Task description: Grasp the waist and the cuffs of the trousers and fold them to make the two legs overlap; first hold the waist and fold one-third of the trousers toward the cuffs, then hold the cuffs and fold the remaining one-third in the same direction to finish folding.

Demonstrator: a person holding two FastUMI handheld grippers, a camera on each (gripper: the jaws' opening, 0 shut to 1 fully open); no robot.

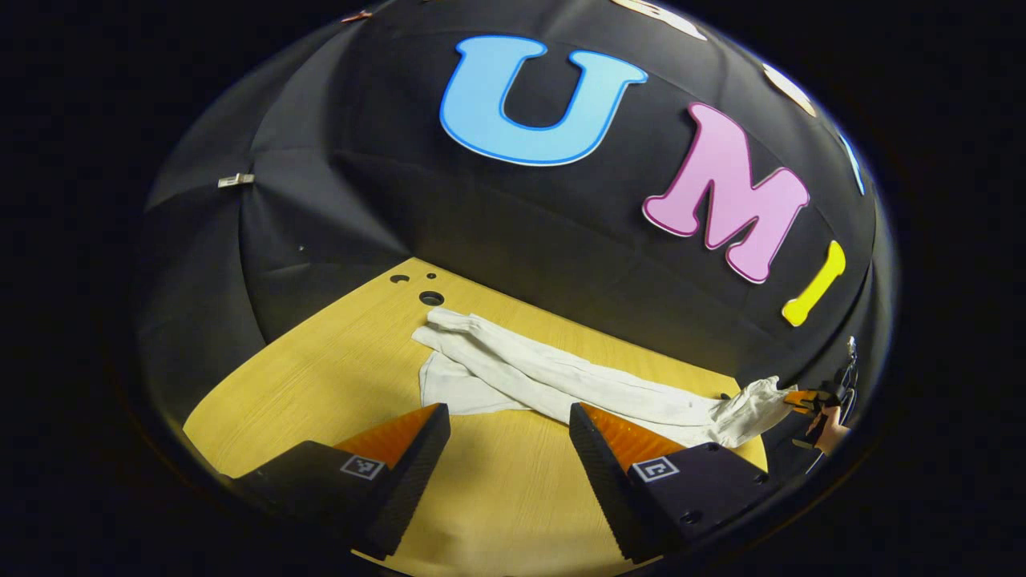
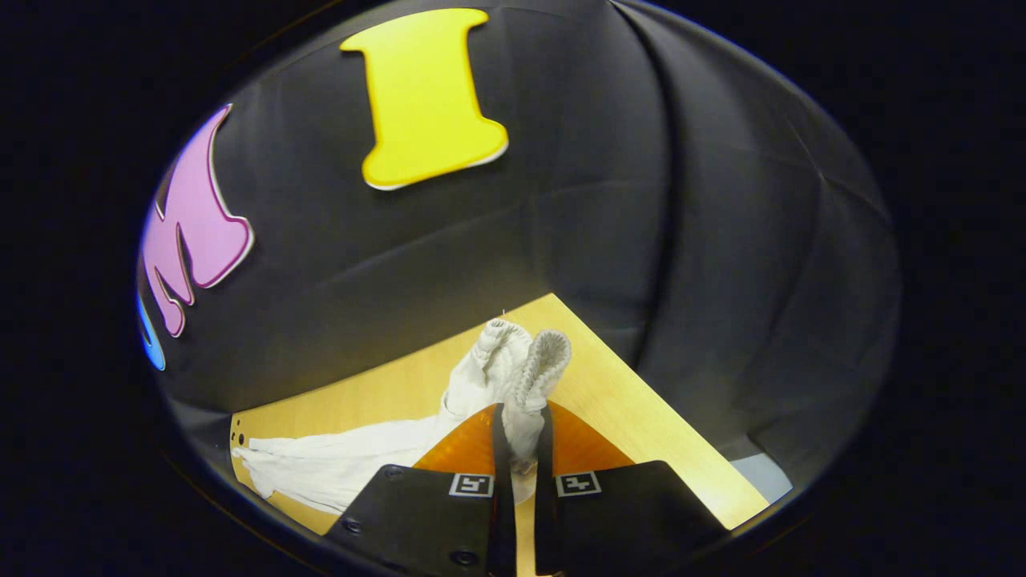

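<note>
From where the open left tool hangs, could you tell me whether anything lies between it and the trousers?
Nothing visible does. Bare table lies between the left tool and the trousers; the right tool grips their far end.

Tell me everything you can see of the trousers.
The trousers are white, of soft wrinkled cloth, and lie stretched long across the yellow wooden table. Their two legs run side by side, partly overlapping, with the cuffs toward the table's far corner. The other end has a ribbed, gathered waistband; it is lifted off the table and bunched upward, pinched between the fingers of the right gripper. The left gripper hangs open short of the cloth, touching nothing.
</note>
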